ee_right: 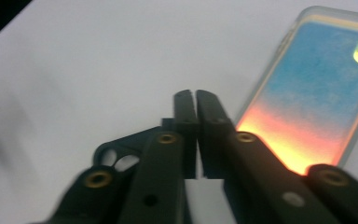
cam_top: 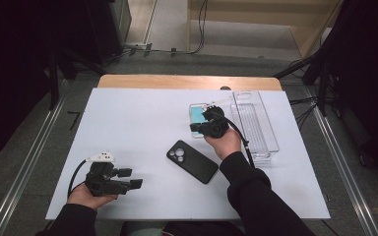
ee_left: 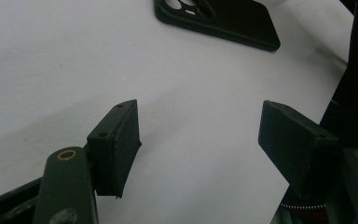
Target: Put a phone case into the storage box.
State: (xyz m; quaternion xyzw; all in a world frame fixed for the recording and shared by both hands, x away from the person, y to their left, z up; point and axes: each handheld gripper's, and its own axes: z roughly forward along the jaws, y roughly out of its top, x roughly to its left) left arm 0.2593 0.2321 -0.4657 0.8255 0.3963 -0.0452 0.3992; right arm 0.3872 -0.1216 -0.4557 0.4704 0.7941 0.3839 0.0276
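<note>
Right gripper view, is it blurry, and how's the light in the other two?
Right gripper view: soft, the shut right gripper and iridescent phone case smeared. Left gripper view: fairly sharp, the black phone case a little soft. High view: white table evenly lit, dark surroundings.

Bright white table [cam_top: 128, 128], dark surroundings, soft shadows, right gripper view blurred, slight graininess

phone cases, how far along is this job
Nothing looks done yet: the clear plastic bin seems to hold nothing. In hand: the right tool, jaws shut together on nothing, sits beside the iridescent blue-orange phone case. Left: that case and the black phone case both lie on the white table; the left tool waits open.
</note>
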